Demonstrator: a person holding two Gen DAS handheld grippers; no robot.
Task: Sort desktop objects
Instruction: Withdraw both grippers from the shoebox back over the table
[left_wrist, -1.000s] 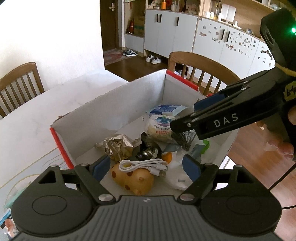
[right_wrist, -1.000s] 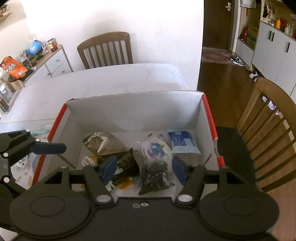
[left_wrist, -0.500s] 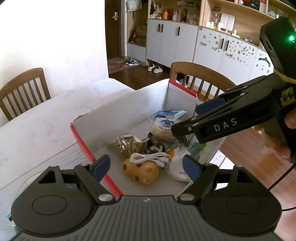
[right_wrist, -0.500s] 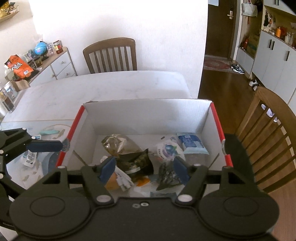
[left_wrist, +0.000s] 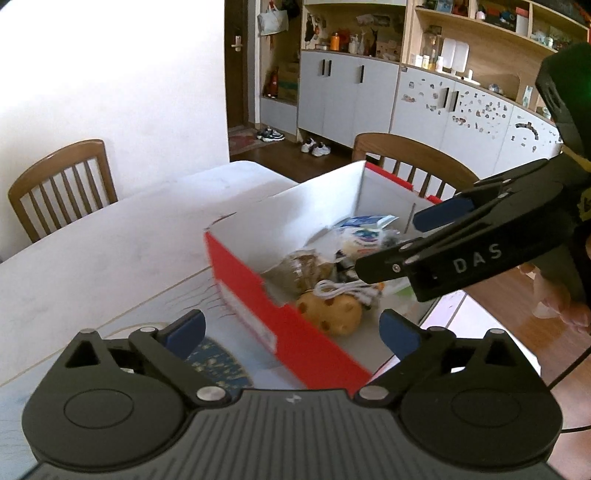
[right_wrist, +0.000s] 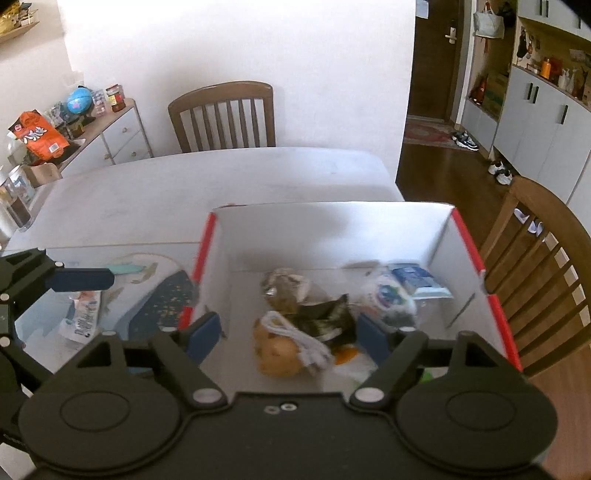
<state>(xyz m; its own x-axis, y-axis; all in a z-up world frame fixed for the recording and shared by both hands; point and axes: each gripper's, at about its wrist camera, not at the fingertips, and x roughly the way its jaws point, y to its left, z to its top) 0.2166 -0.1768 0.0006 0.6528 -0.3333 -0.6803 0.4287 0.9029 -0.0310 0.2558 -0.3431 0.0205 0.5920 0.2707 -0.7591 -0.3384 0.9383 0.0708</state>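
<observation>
**Both grippers spread and empty at the red box**

On the worktop, far left, a small packet lies flat beside a dark patterned mat. The left gripper hangs with its jaws wide apart, holding nothing, over the near red wall of the box. Inside the box — a spotted yellow toy with a white cable draped across it, a dark wrapper, and a blue pack in the right corner. The right gripper is also spread open and empty, above the toy.

Cable on toy in box on table
</observation>
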